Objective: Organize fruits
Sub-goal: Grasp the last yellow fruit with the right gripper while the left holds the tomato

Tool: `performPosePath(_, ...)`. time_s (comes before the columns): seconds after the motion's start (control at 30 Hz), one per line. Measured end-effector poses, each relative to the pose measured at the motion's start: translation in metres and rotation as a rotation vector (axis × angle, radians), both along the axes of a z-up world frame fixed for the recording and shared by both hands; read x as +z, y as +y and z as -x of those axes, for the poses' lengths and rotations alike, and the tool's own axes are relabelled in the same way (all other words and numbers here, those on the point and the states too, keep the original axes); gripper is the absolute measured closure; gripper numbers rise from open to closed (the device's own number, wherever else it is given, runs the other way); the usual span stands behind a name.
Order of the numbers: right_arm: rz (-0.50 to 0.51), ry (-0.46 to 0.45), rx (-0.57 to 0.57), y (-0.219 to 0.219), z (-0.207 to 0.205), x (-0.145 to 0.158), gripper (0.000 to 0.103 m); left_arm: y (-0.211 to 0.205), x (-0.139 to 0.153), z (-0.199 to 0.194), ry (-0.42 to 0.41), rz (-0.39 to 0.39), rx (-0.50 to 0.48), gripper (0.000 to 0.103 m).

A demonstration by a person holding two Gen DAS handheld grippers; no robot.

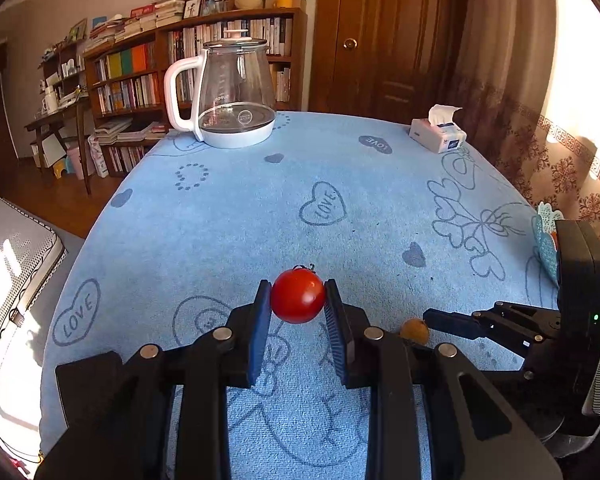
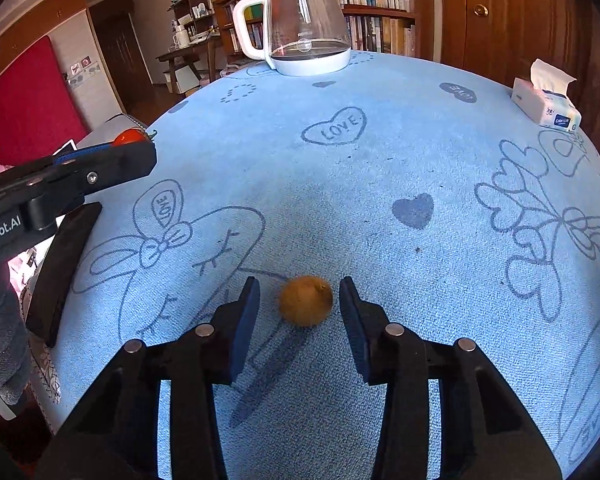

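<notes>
My left gripper (image 1: 298, 300) is shut on a red tomato (image 1: 298, 296) and holds it over the blue cloth; the tomato also shows in the right wrist view (image 2: 129, 136), between the left gripper's fingers (image 2: 112, 164). A brown kiwi-like fruit (image 2: 306, 300) lies on the cloth between the open pads of my right gripper (image 2: 300, 304), not touched by either pad. In the left wrist view the brown fruit (image 1: 415, 330) sits at the tip of the right gripper's finger (image 1: 452, 322).
A blue patterned tablecloth (image 2: 380, 168) covers the table. A glass kettle with white handle (image 1: 232, 96) stands at the far edge. A tissue pack (image 1: 438, 134) lies at the far right. A teal basket edge (image 1: 546, 240) shows at the right. Bookshelves stand behind.
</notes>
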State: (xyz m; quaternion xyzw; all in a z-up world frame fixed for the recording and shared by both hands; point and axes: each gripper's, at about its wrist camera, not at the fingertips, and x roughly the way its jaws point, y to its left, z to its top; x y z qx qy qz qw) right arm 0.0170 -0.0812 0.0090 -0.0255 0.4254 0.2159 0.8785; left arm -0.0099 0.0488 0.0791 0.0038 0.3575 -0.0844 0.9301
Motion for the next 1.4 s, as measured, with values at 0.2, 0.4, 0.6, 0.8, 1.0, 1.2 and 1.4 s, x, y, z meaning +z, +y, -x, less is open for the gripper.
performPosePath(0.2,0.012,0.012,-0.015,-0.002,-0.003,-0.005,0.074,-0.003,0.000,0.001,-0.002,-0.003,-0.007,0.076)
performPosePath(0.4,-0.006,0.000,-0.019,-0.007,0.002,0.000,0.074,-0.005,-0.003,0.002,-0.009,-0.027,-0.001,0.076)
performPosePath(0.6,-0.031,-0.036,-0.029,-0.015,0.014,0.011,0.074,-0.010,-0.006,0.002,-0.027,-0.077,0.019,0.076)
performPosePath(0.8,-0.055,-0.063,-0.041,-0.024,0.024,0.022,0.074,-0.014,-0.008,0.002,-0.028,-0.092,0.010,0.076)
performPosePath(1.0,-0.077,-0.093,-0.056,-0.034,0.033,0.033,0.074,-0.018,-0.011,0.003,-0.023,-0.100,0.001,0.076)
performPosePath(1.2,-0.096,-0.114,-0.083,-0.048,0.039,0.043,0.074,-0.024,-0.013,0.003,-0.018,-0.110,-0.012,0.076)
performPosePath(1.4,-0.115,-0.128,-0.110,-0.062,0.044,0.048,0.074,-0.028,-0.017,0.003,-0.013,-0.121,-0.018,0.076)
